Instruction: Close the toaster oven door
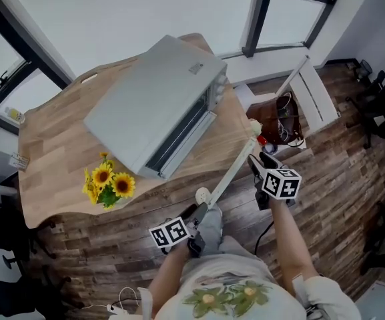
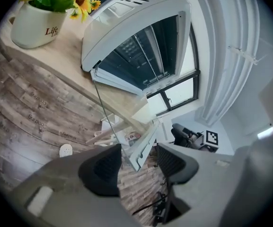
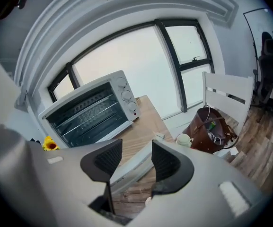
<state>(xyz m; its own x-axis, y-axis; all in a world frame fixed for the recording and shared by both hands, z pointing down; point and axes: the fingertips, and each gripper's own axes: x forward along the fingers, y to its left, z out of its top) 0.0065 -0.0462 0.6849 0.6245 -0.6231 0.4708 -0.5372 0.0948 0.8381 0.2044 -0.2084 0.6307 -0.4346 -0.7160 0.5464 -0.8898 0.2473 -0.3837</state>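
Glass door of the oven lies open past the table's near edge. Left gripper and right gripper both gape around its rim, gripping nothing. An uneven lift could slip off or shove the oven.

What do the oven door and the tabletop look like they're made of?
Toaster oven door: looks like clear glass, fully see-through, with a white, probably plastic handle. Table: light wood, or a wood-look laminate, with a matte finish and visible grain lines.
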